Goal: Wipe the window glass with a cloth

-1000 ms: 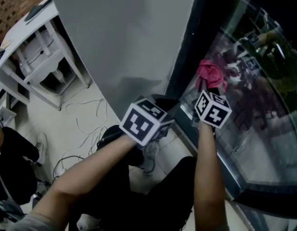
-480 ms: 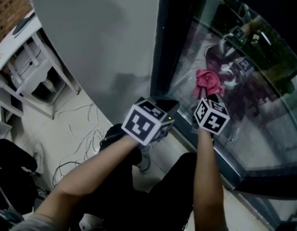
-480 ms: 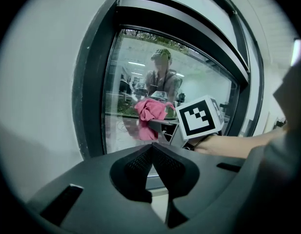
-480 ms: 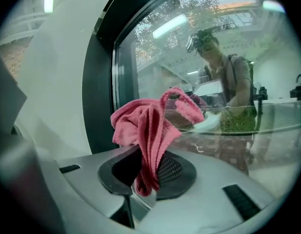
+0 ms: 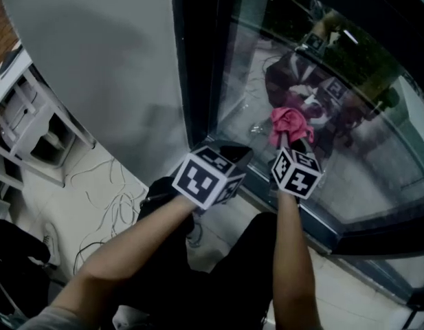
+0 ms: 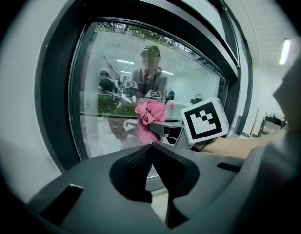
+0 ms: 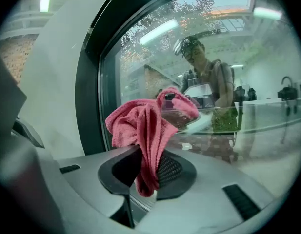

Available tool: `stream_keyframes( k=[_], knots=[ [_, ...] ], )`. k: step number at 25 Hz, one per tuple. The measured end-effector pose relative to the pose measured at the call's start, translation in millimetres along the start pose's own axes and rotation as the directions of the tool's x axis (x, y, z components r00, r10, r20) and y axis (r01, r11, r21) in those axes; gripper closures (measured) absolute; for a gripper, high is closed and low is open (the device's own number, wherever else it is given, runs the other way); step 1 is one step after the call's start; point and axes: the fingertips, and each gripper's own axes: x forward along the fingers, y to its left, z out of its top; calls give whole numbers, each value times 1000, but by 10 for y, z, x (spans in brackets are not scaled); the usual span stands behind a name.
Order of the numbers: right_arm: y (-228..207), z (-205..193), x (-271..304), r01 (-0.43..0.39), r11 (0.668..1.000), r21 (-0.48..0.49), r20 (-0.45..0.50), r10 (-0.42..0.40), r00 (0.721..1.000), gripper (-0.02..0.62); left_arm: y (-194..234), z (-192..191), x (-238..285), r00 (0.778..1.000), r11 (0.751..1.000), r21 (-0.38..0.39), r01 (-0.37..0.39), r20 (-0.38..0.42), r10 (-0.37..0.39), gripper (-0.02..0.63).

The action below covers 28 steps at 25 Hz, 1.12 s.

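A crumpled pink cloth (image 7: pixel 139 125) is pinched tight between the jaws of the right gripper (image 7: pixel 148 172). It is held up to the big window glass (image 5: pixel 356 157), near the bottom edge of the glass and not far from the dark window frame (image 5: pixel 196 74). The left gripper (image 6: pixel 151 152) is squeezed closed with nothing in it, just beside the right one.

Pink cloth (image 7: pixel 140 126) — dark window frame (image 5: pixel 194 67), grey wall (image 5: pixel 95 60).

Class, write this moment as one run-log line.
right gripper: shut on cloth | cloth: against glass | left gripper: shut, empty, off the glass
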Motion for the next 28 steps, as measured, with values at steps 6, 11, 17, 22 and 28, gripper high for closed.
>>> stream_keyframes(
  k=[6, 11, 17, 22, 28],
  knots=[
    [-434, -79, -307, 43, 999, 18, 12, -44, 999, 535, -400, 44, 248, 999, 998, 35, 49, -7, -49, 604],
    [-782, -113, -574, 96, 995, 25, 22, -96, 995, 535, -724, 70, 414, 995, 993, 58, 103, -15, -103, 603],
    [-1223, -186, -911, 158, 987, 38, 27, -159, 987, 535, -1124, 44, 630, 985, 982, 80, 170, -32, -168, 604],
    [-1567, -264, -1189, 211, 976, 57, 29, -213, 977, 535, -1436, 22, 788, 974, 969, 103, 225, -51, -220, 603],
    [-2005, -373, -1516, 283, 956, 75, 21, -285, 958, 535, -1802, -62, 993, 959, 953, 115, 282, -79, -274, 604]
  ],
)
